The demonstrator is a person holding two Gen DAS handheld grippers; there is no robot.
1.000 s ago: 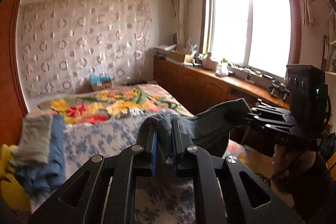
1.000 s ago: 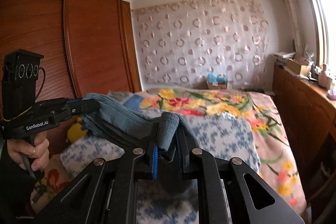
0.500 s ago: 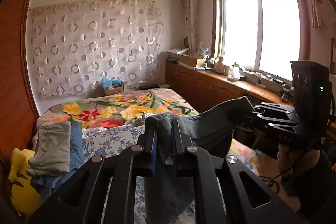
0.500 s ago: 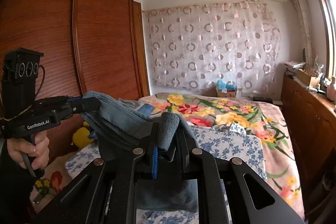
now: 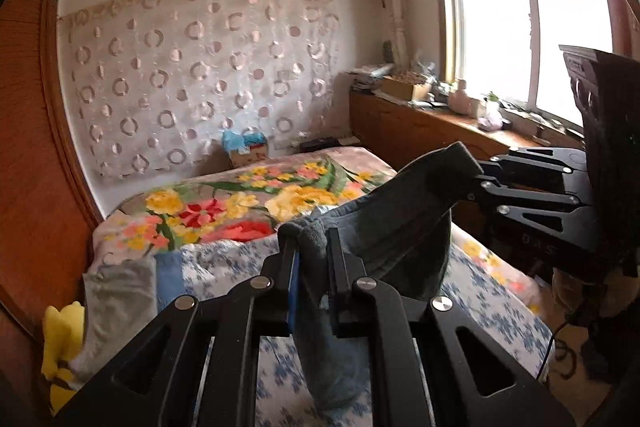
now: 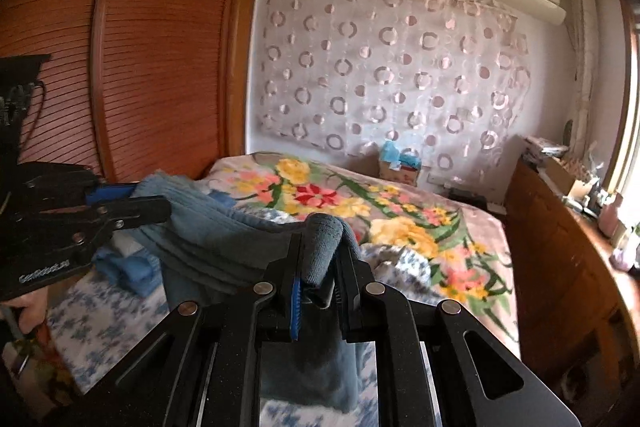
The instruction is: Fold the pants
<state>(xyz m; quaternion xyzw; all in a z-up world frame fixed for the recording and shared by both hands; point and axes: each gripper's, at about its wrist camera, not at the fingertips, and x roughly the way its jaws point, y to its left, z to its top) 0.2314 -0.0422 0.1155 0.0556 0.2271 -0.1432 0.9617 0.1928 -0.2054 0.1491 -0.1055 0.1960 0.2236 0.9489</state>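
Bedroom daylight pours through the big wood-framed window (image 5: pixel 520 27) onto a bed with a flowered blanket (image 5: pixel 248 195) and a blue-and-white floral sheet (image 5: pixel 480 291). Up in the air above it hang the grey-blue knit pants (image 5: pixel 400 227), stretched between both tools. The left gripper (image 5: pixel 312 255) is clamped tight on one bunched end of the fabric, and the right gripper (image 6: pixel 320 259) pinches the other end, cloth drooping below each. Against the circle-patterned curtain (image 6: pixel 380 75) sits a small cardboard box (image 6: pixel 396 167) with blue packets poking out of it. At the bed's left edge lies a pile of folded grey and blue clothes (image 5: pixel 120 291), a yellow plush toy (image 5: pixel 60 339) beside it.
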